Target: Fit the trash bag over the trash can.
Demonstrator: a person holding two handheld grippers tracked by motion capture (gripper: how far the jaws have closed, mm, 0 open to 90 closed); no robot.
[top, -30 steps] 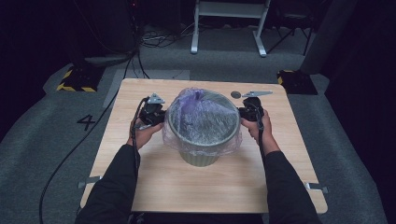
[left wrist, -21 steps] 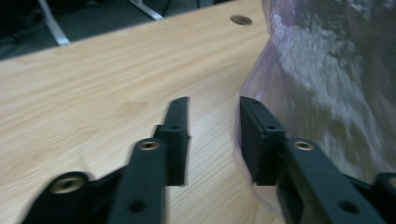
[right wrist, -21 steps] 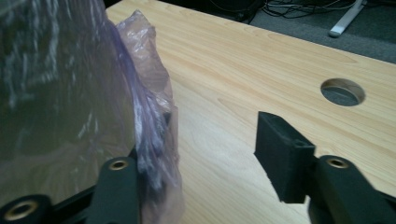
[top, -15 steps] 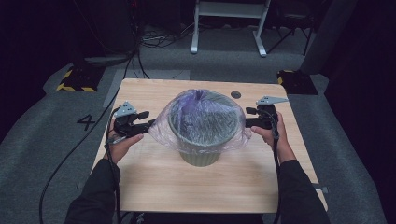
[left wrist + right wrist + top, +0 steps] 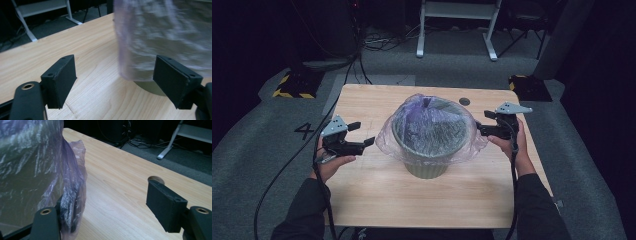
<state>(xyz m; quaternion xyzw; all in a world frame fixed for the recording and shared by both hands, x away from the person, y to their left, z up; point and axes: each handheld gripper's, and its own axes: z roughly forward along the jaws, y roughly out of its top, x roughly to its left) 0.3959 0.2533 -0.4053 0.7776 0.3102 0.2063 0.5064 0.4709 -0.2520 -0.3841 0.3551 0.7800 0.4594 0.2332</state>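
Purple-tinted thin plastic bag [image 5: 432,125] lines a round grey-green waste bin [image 5: 428,167], which stands near the middle of the pale wooden surface [image 5: 412,200]. The bag's edge is folded outward over the bin's rim and hangs down as a loose skirt all around.

The step in hand, I judge, is the fitting of the liner over the rim — and it looks nearly finished, because both grippers are off the plastic. The left gripper [image 5: 362,134] is to the left of the bin, a little apart from the skirt. Its fingers [image 5: 61,80] have just been opening and stand wide apart with only bare wood between them. The right gripper [image 5: 482,122] is just beside the skirt on the right. Its fingers [image 5: 166,205] have just opened too; a fold of the bag drapes in front of the one nearer the bin, but nothing is pinched.

The next move probably calls for a check of the skirt — where it bunches, one gripper should pinch the film low and pull it down evenly, gently, since the plastic is thin and the light bin could tip.
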